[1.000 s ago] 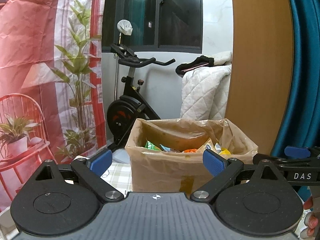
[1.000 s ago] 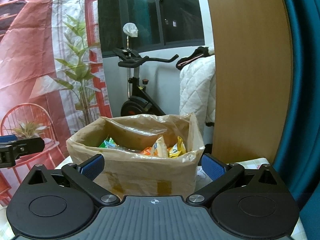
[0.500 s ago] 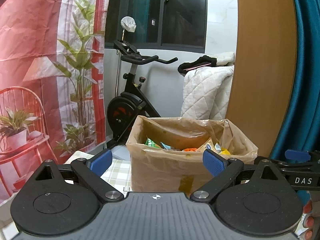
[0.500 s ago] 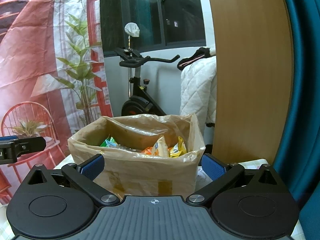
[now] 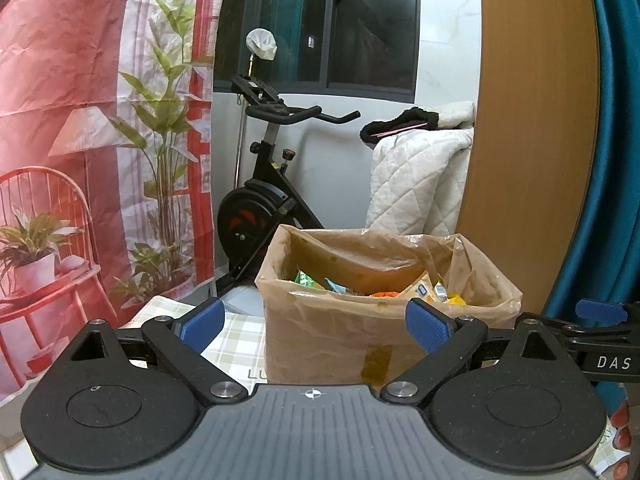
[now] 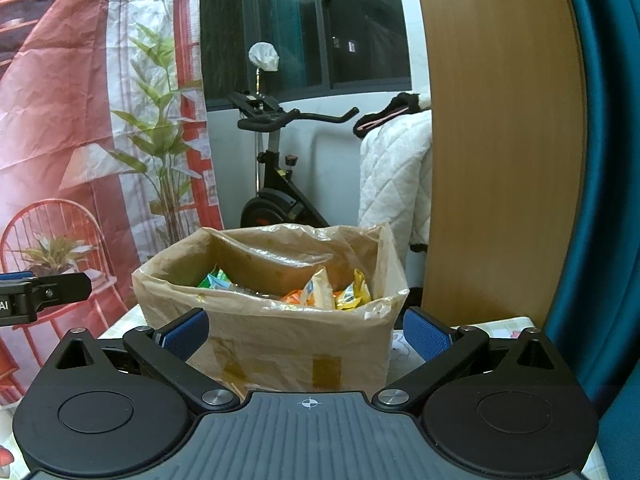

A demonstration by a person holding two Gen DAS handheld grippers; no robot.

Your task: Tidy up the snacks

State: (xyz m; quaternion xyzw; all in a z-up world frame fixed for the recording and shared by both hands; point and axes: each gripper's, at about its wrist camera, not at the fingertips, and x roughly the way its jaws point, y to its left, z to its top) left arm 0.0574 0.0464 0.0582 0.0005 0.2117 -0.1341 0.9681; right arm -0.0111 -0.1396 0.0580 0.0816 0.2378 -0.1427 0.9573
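Both grippers, left (image 5: 314, 326) and right (image 6: 306, 332), have their blue-padded jaws spread wide, holding and touching nothing. Ahead, on the checked tablecloth (image 5: 236, 334), stands the brown plastic-lined cardboard box (image 6: 280, 336) holding colourful snack packets (image 6: 320, 294).

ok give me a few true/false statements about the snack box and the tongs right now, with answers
1. The bag-lined box holds several snack packets. True.
2. The left tongs are shut on a snack packet. False: they are open and hold nothing.
3. The right tongs are open and empty. True.
4. The box stands on the floor beside the exercise bike. False: it stands on a checked tablecloth, with the bike behind it.
5. The box is closed with a lid. False: its top is open, with the plastic liner folded over the rim.
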